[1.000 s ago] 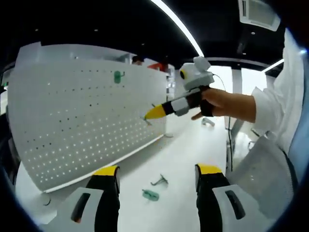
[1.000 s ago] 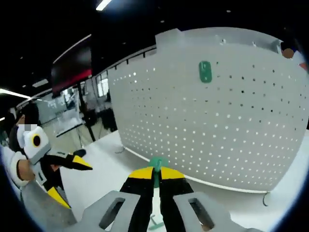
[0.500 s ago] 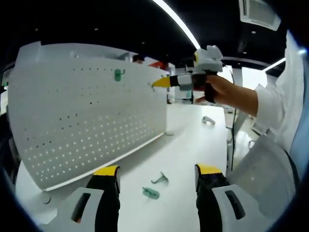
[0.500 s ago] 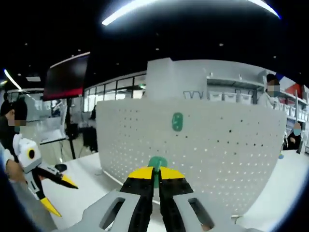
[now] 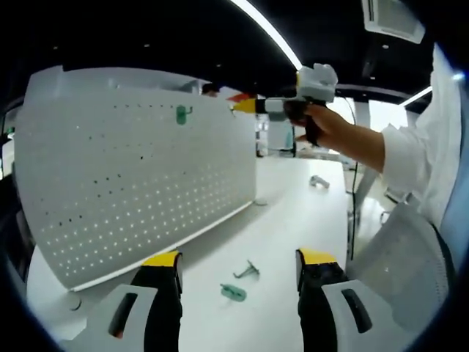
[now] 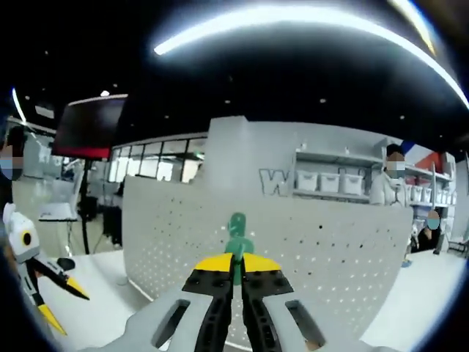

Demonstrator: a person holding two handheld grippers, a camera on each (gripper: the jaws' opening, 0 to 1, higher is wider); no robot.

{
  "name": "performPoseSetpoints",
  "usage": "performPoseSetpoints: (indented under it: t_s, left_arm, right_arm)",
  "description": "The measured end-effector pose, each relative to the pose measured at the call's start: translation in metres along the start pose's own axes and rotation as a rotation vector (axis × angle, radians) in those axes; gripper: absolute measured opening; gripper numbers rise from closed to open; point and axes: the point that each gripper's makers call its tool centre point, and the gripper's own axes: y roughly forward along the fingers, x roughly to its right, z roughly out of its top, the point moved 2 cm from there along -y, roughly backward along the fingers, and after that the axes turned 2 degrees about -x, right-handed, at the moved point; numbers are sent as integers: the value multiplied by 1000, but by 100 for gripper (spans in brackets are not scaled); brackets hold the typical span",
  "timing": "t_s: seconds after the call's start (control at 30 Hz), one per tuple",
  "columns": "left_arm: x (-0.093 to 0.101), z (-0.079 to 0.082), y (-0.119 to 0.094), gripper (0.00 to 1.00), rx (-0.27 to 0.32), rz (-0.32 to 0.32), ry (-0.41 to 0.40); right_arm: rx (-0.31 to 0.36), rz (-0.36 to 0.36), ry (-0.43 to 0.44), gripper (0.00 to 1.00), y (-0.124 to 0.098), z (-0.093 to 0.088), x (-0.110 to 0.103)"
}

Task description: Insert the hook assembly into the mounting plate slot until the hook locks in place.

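One green hook (image 6: 237, 246) stands upright, pinched in the right gripper (image 6: 234, 265), facing the pegboard (image 6: 330, 249).

White sleeve (image 5: 414, 158), yellow-tipped hand-held gripper (image 5: 238, 270)

You face a matt white perforated pegboard (image 5: 139, 176), seemingly painted metal. A green plastic hook (image 6: 237, 246) sits pinched in your right gripper (image 6: 236, 265), whose jaws look matt black with yellow tips. The white tabletop (image 5: 293, 220) looks smooth.

Right claw (image 5: 236, 107) near pegboard (image 5: 139, 176) top edge; possibly gripping something
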Motion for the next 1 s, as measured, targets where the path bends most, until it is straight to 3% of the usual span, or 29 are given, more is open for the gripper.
performPoseSetpoints:
  t_s: [0.27, 1.0]
  left_arm:
    - [-3, 0, -2, 64, -3, 18, 8]
    - [-9, -1, -4, 64, -1, 46, 2]
  right_arm:
    - [76, -44, -31, 1, 6, 11, 8]
    - [178, -108, -158, 1, 43, 16, 23]
